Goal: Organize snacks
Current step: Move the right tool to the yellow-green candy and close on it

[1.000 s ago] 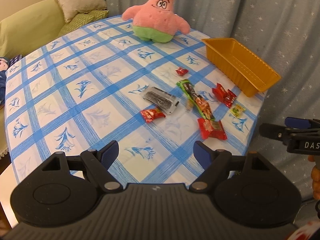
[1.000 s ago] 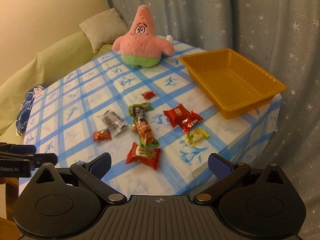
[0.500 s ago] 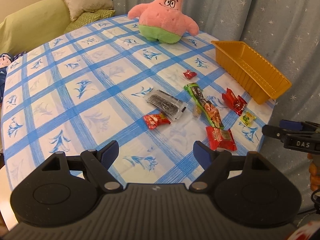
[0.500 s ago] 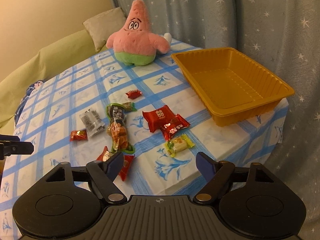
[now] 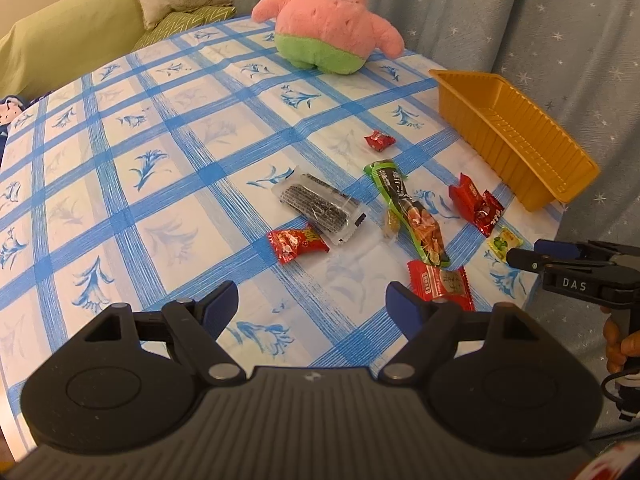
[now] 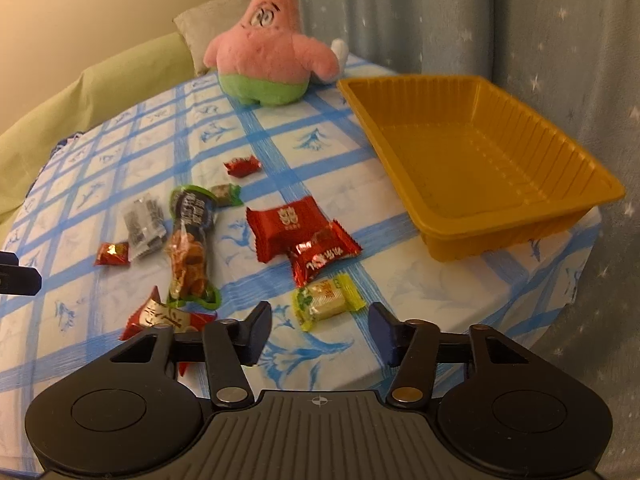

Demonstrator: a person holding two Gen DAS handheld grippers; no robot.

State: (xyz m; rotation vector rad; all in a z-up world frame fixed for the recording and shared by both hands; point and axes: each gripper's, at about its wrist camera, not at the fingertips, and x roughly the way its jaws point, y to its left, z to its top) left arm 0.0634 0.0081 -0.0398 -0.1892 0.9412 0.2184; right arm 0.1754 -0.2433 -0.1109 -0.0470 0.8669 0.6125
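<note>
Warm, dim indoor light, strong fisheye bending.
Sharp in left wrist view; softly blurred in right wrist view, most on the plush toy [image 6: 264,56] and curtain [image 6: 520,20]. Dark vignette in corners; faint glare on red wrappers [image 6: 320,256].

My right claw [image 6: 318,330] covers the lower part of the red packet [image 6: 160,318] near the table's front edge. The plush star's [image 5: 330,20] top is cut off in my left view. Wrapper print is too small to read.

Black hand-held gripper [image 5: 312,304] with blue pads [image 5: 222,300], silver screws, ribbed housing
</note>
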